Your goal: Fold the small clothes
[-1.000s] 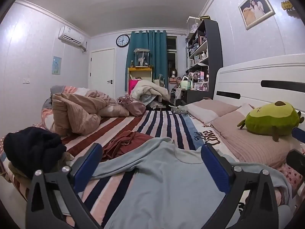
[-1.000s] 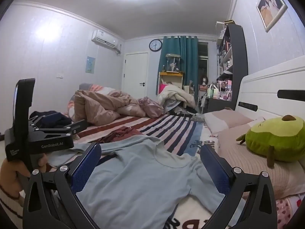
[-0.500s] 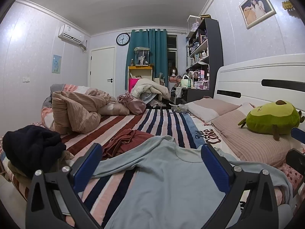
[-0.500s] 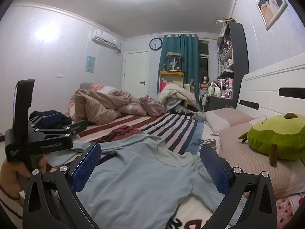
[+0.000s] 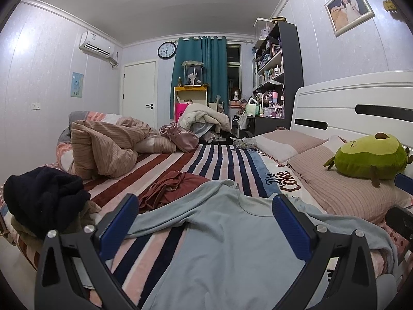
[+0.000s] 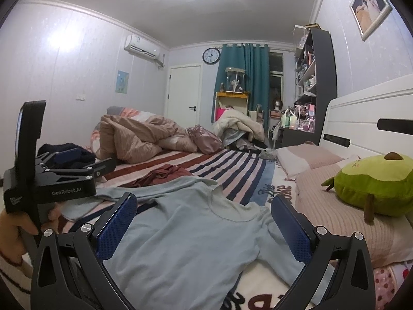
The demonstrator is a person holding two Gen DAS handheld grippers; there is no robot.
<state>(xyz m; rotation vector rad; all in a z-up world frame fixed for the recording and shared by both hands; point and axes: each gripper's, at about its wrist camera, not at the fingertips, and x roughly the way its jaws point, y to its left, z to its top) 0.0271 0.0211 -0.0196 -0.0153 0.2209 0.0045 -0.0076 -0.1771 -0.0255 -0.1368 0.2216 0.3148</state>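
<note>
A light blue long-sleeved shirt (image 5: 232,245) lies spread flat on the striped bedsheet (image 5: 219,162), collar pointing away from me. My left gripper (image 5: 204,211) hovers open above its left half with nothing between the blue pads. In the right wrist view the same shirt (image 6: 185,237) fills the foreground, and my right gripper (image 6: 204,214) hangs open above its chest. The left gripper's body (image 6: 54,180) shows at the left of that view, held by a hand (image 6: 15,227). A dark red garment (image 5: 170,186) lies crumpled just beyond the shirt's left sleeve.
A dark navy clothes pile (image 5: 44,199) sits at the bed's left edge. A bunched tan duvet (image 5: 108,147) and pink satin bag (image 5: 183,139) lie farther back. Pink pillows (image 5: 343,188) and a green avocado plush (image 5: 371,157) line the white headboard (image 5: 361,103) on the right.
Both grippers have drifted slightly; the views shift only a little. The shirt has not moved and both grippers stay open.
</note>
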